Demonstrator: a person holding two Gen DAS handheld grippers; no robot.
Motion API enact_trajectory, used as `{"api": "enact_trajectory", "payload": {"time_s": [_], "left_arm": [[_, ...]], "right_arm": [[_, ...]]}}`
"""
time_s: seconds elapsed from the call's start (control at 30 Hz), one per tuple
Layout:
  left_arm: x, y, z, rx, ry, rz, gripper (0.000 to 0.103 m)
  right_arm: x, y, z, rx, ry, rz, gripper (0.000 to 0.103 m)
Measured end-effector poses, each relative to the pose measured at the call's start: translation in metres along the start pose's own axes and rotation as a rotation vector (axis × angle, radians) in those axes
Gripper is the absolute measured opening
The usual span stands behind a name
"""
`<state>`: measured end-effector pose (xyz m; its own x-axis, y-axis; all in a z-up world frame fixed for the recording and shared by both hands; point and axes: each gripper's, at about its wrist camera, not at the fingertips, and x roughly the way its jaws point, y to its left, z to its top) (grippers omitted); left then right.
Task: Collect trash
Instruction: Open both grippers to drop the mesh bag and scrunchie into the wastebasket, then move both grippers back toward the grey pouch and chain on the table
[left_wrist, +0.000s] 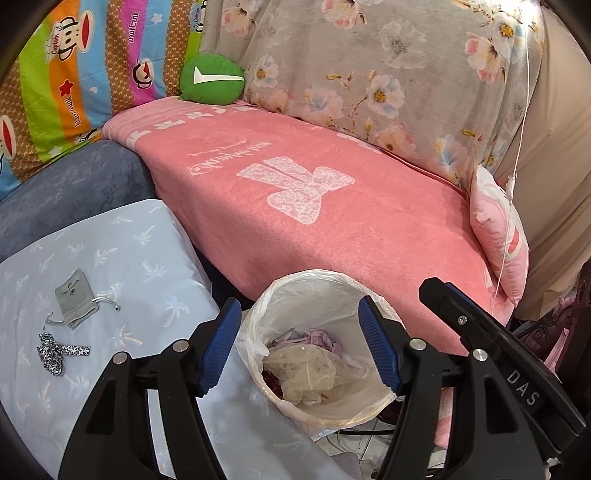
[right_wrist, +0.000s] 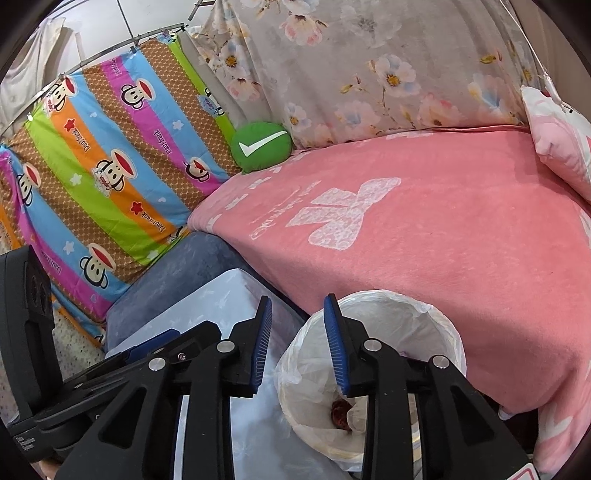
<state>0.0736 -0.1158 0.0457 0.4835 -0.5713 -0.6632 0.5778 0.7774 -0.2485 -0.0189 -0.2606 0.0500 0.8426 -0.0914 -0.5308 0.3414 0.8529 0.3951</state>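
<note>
A round trash bin (left_wrist: 295, 295) lined with a white plastic bag stands on the floor against the pink-covered sofa seat. Crumpled clear plastic and lilac paper (left_wrist: 314, 365) lie inside it. My left gripper (left_wrist: 299, 345) is open and empty, its blue pads either side of the bin's mouth. My right gripper (right_wrist: 298, 345) is open and empty, just above the bin's (right_wrist: 417, 314) left rim; dark red trash (right_wrist: 340, 408) shows inside. The right gripper's body (left_wrist: 491, 343) shows at the right of the left wrist view.
A light-blue cushion (left_wrist: 122, 258) left of the bin carries a small grey drawstring pouch (left_wrist: 75, 297) and a leopard-print strap (left_wrist: 55, 352). A pink blanket (left_wrist: 332, 206) covers the seat, with a green checkmark pillow (left_wrist: 210, 79) and a pink pillow (left_wrist: 502, 236). Cables lie on the floor.
</note>
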Motion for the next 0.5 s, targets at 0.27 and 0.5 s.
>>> {"api": "enact_trajectory", "payload": {"time_s": [0.27, 0.5], "left_arm": [[-0.004, 0.012, -0.003, -0.021, -0.004, 0.007, 0.063], [-0.01, 0.029, -0.004, -0.055, -0.013, 0.023, 0.063]], "right_arm": [[0.006, 0.008, -0.003, -0.017, 0.016, 0.001, 0.03], [0.012, 0.019, -0.007, -0.036, 0.036, 0.008, 0.03]]}}
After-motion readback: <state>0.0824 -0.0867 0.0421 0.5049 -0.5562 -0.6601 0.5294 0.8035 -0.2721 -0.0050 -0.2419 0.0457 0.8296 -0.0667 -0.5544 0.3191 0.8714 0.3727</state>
